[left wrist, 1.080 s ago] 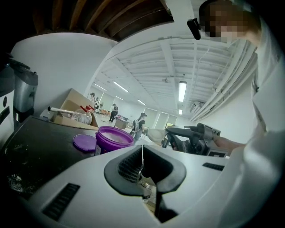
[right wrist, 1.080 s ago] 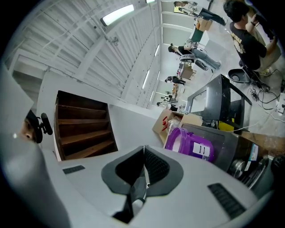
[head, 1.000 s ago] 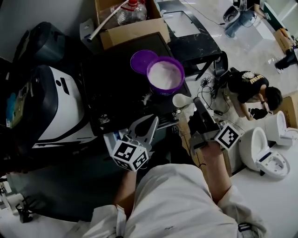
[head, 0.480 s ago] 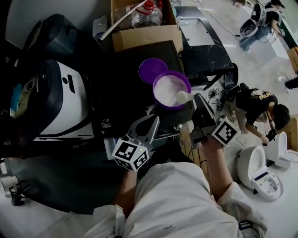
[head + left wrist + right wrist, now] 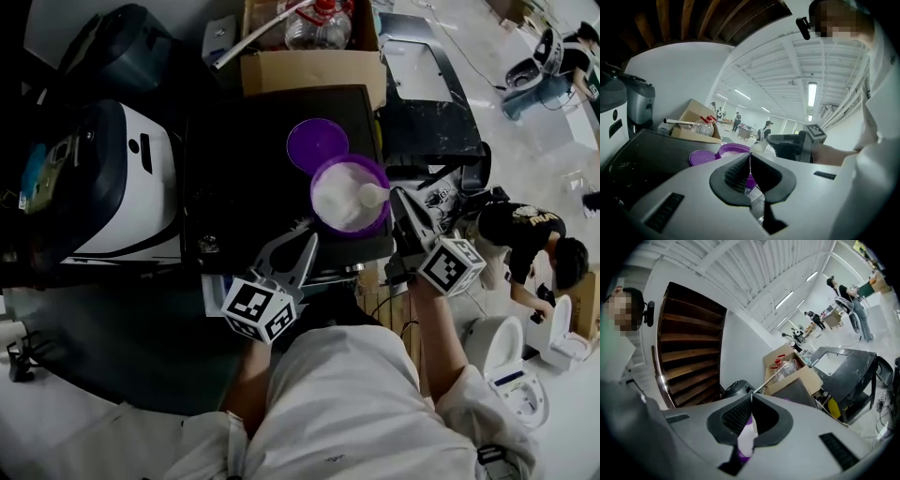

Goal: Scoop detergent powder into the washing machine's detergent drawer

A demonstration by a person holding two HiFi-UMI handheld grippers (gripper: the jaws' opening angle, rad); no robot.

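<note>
Dark machine top (image 5: pixel 244 159), purple tub (image 5: pixel 320 214); right gripper (image 5: pixel 396 195) pinching scoop (image 5: pixel 372 195) over powder (image 5: pixel 339 192), left gripper (image 5: pixel 310 240) fingers (image 5: pixel 281 255) pressed together

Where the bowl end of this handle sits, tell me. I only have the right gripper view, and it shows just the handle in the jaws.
Observer: In the head view, the scoop held by the right gripper has its bowl over the white powder, at the right edge of the open purple tub. I cannot tell whether it is dipped in.
Operator: Report the left gripper.
Observer: The left gripper has its jaws together on nothing. It is held nearer the person than the tub.
</note>
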